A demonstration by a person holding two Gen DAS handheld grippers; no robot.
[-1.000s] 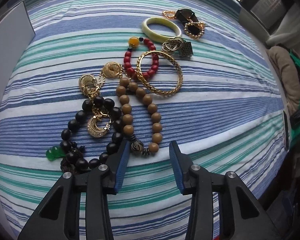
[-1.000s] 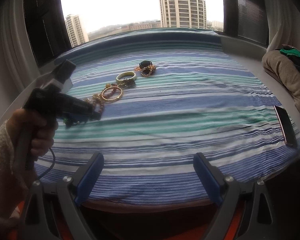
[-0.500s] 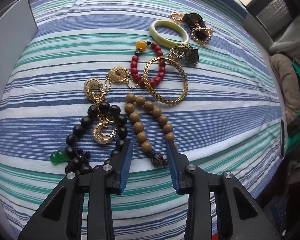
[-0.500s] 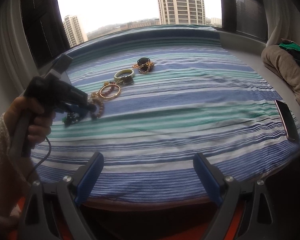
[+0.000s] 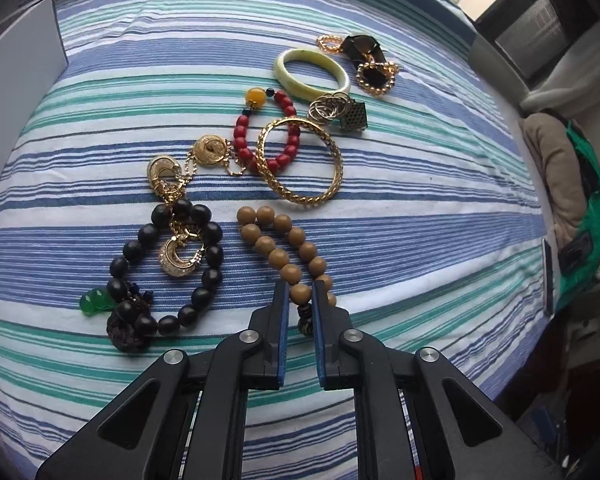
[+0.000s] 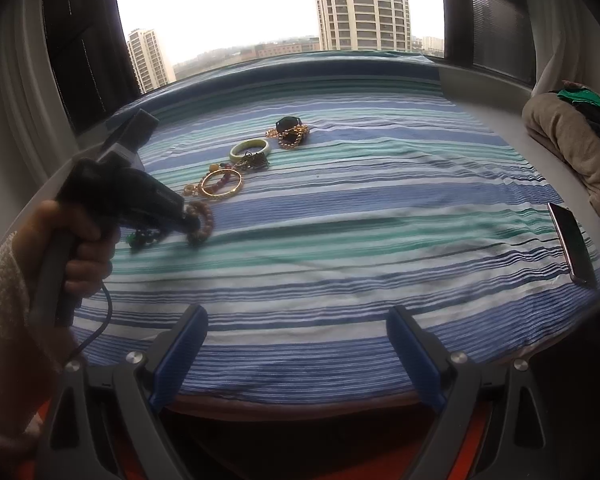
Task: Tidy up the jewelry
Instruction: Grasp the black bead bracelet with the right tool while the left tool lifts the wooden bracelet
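Jewelry lies in a cluster on the striped cloth [image 5: 420, 208]. My left gripper [image 5: 300, 292] is shut on the near end of the tan wooden bead bracelet [image 5: 284, 248], which rests on the cloth. Beside it lie a black bead bracelet [image 5: 140, 248] with gold earrings [image 5: 178, 258], a red bead bracelet [image 5: 242, 136], a gold bangle [image 5: 300, 160], a pale jade bangle [image 5: 312, 74] and a dark brooch piece [image 5: 374, 68]. My right gripper [image 6: 296, 340] is open and empty at the near edge; its view shows the left gripper [image 6: 190, 224] on the beads.
A white box [image 5: 16, 60] stands at the far left of the cloth. A phone [image 6: 572, 244] lies at the cloth's right edge. Folded clothes [image 6: 568, 136] lie to the right. A window [image 6: 280, 8] is behind the table.
My left gripper moved forward over the tan bead bracelet's near end and closed from wide open onto it. The right gripper stayed open and barely moved.
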